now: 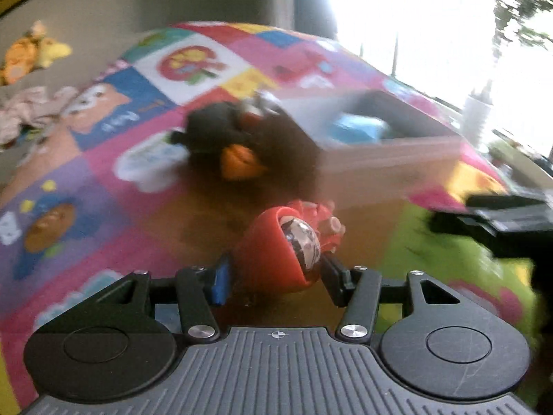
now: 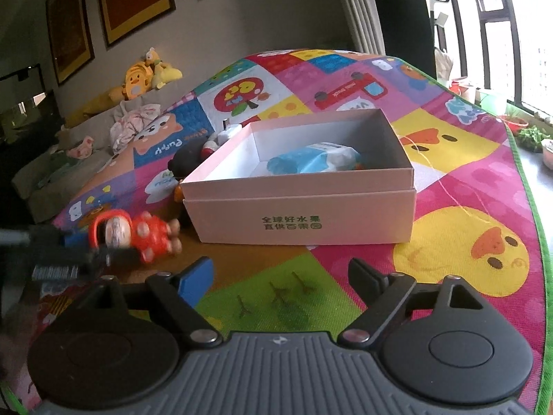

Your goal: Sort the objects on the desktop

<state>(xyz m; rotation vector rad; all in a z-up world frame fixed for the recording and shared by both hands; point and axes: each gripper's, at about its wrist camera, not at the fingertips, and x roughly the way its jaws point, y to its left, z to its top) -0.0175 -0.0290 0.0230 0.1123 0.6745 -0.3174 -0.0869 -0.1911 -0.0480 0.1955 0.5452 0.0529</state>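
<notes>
My left gripper [image 1: 276, 278] is shut on the head of a red toy figure [image 1: 290, 242] with a shiny face; the right wrist view shows it held just above the mat [image 2: 138, 233]. A black plush bird [image 1: 238, 145] with an orange beak lies beyond it, beside a pink open box [image 2: 304, 204]. The box holds a blue and white packet [image 2: 314, 159]. My right gripper [image 2: 281, 278] is open and empty, low over the mat in front of the box. The left view is blurred.
A colourful play mat [image 2: 449, 180] covers the surface. Small white items [image 2: 230, 131] lie behind the box. A sofa with plush toys [image 2: 145, 76] and clothes stands at the left. Plant pots [image 2: 532, 135] line the window at the right.
</notes>
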